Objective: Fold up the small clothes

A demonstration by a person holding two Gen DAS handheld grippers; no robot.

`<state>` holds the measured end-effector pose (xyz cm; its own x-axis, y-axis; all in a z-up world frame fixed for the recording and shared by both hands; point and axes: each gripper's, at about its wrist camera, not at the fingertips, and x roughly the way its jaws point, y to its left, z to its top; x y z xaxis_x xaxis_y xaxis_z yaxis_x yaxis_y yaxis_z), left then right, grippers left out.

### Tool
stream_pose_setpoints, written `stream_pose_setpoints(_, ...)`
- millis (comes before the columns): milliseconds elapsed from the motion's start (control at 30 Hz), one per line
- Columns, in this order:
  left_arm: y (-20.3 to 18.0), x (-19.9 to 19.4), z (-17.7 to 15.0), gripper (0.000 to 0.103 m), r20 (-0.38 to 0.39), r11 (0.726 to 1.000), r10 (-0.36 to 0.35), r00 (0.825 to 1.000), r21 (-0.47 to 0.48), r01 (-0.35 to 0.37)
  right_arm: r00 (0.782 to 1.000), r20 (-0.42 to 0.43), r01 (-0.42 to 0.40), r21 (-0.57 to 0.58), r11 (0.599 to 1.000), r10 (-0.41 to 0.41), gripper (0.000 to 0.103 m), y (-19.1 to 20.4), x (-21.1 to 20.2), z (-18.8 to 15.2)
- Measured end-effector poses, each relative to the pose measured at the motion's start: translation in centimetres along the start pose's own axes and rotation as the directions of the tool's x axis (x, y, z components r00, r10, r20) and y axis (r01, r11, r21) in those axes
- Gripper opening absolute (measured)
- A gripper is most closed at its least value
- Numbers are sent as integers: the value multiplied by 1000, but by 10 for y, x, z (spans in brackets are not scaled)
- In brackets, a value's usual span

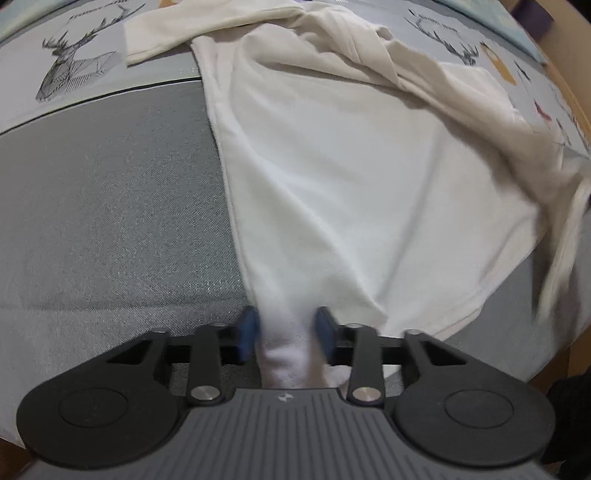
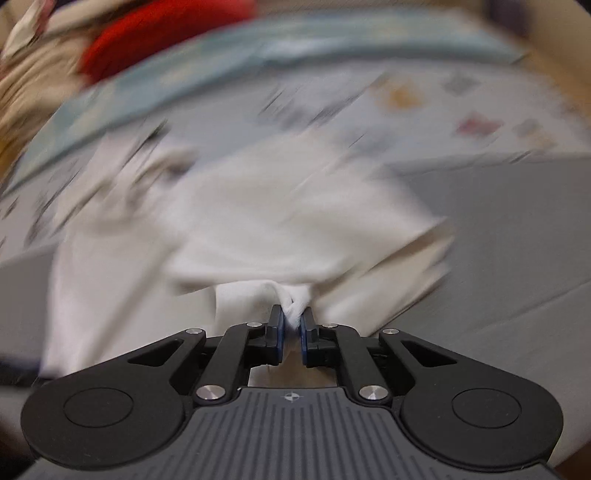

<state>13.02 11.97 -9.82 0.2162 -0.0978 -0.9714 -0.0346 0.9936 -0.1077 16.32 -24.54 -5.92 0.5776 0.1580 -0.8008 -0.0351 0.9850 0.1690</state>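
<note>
A cream-white T-shirt (image 1: 332,166) lies spread on a grey bed cover (image 1: 110,221), one sleeve (image 1: 155,33) out at the far left. My left gripper (image 1: 286,334) has its blue pads partly apart with a bunched corner of the shirt between them; the view is blurred there. In the right wrist view the same shirt (image 2: 258,221) is heavily blurred by motion. My right gripper (image 2: 291,325) is shut on a pinched fold of the shirt, pulling the cloth up into a ridge.
The grey cover gives way to a light sheet with deer prints (image 1: 70,70) further back. A wooden bed edge (image 1: 576,92) runs along the right. In the right wrist view a red cloth (image 2: 155,33) and other fabrics lie at the far left.
</note>
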Motion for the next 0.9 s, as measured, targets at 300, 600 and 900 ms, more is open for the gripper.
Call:
stream_pose_setpoints(300,5,-15,-1,4,45,989,128,991,72,-131,799,351,410,273,870,-488,7,-110,-11,55)
stream_pose_setpoints(600,27,-28,-12,6,11,995,80,997,60,-80,798,256,504,213,837,-545,13,-131,31,65)
stream_pose_setpoints(900,38,-27,-8,22,17,998,33,999,-45,-32,997,78,-3,-47,999,6,54,-72,13,29)
